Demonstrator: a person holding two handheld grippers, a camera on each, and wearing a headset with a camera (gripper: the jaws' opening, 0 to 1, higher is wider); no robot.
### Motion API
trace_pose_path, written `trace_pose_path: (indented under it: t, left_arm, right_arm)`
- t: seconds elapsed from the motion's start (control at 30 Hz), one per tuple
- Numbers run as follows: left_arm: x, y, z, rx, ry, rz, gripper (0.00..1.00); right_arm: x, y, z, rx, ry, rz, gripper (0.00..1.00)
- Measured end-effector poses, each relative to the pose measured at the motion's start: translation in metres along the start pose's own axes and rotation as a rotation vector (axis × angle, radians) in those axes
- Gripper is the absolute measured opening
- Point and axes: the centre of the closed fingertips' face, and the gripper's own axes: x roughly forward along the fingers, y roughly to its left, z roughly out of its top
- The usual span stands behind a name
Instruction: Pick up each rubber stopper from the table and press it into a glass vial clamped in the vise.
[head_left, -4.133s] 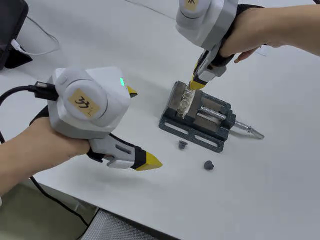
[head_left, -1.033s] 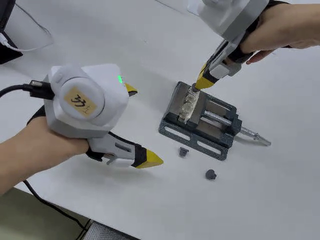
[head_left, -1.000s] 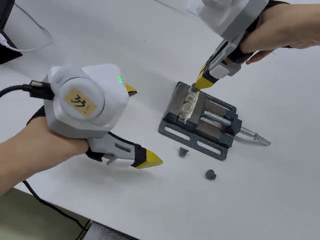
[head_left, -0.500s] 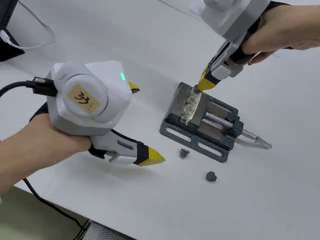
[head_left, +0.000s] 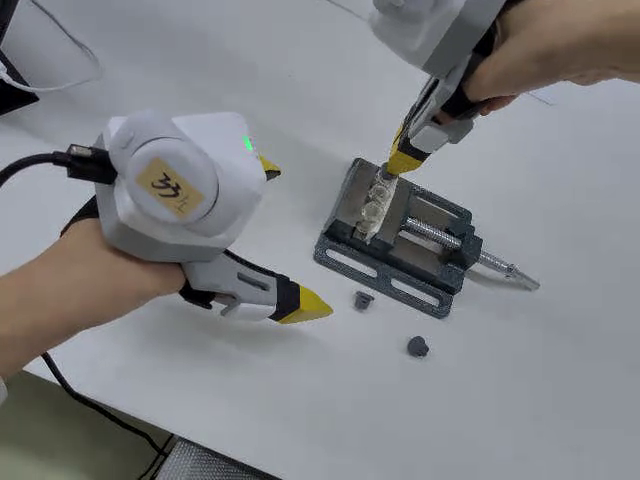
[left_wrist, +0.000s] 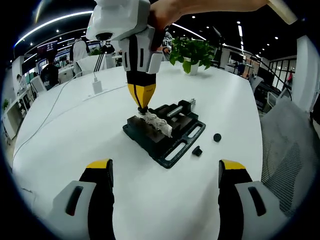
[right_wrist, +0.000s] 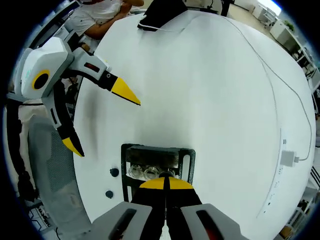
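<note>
- The vise sits on the white surface. It clamps a row of glass vials that stand upright.
- The right gripper points down at the vise. Its jaws are pressed together, with just a thin line between them in the right gripper view.
- Its yellow tips touch the top of the vial at one end of the row. I cannot tell if a stopper is pinched between the tips.
- The first rubber stopper lies on the surface just beside the base of the vise. The second rubber stopper lies a little further out, apart from the first one.
- Both stoppers are well apart from the tips of the right gripper.
- The left gripper is held over the surface to the side of the vise. Its jaws are spread wide and hold nothing.
- In the left gripper view, the vise and both stoppers lie ahead of the wide jaws, not between them.
</note>
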Motion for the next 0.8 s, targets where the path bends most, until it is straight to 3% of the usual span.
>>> trace_pose_path:
  t: [0.03, 0.07, 0.13, 0.17, 0.27, 0.37, 0.47, 0.8]
  left_arm:
    - [0.0, 0.0, 0.001, -0.007, -0.005, 0.002, 0.85]
    - [0.0, 0.0, 0.002, -0.01, -0.008, -0.002, 0.85]
    - [-0.001, 0.0, 0.002, 0.001, 0.0, 0.004, 0.85]
    - [-0.001, 0.0, 0.003, 0.0, -0.002, 0.006, 0.85]
    - [-0.004, 0.0, 0.005, 0.0, -0.003, 0.013, 0.86]
    - [-0.008, 0.0, 0.007, -0.002, -0.003, 0.018, 0.86]
    - [-0.013, 0.001, 0.009, -0.004, -0.001, 0.031, 0.86]
    - [-0.027, 0.005, 0.023, -0.002, -0.009, 0.064, 0.86]
  right_arm:
    - [0.0, -0.005, 0.001, -0.051, -0.004, -0.011, 0.0]
    - [0.0, -0.004, -0.001, -0.008, -0.001, 0.0, 0.0]
    - [0.002, -0.006, 0.0, -0.005, 0.006, -0.011, 0.0]
    - [0.002, -0.01, 0.0, -0.042, 0.023, -0.033, 0.0]
    - [0.003, -0.012, -0.002, -0.043, 0.016, -0.034, 0.0]
    - [0.001, -0.01, -0.004, 0.015, -0.022, -0.002, 0.0]
    - [0.0, -0.012, -0.007, -0.005, -0.034, -0.012, 0.0]
    - [-0.002, -0.008, -0.007, 0.054, -0.074, 0.006, 0.0]
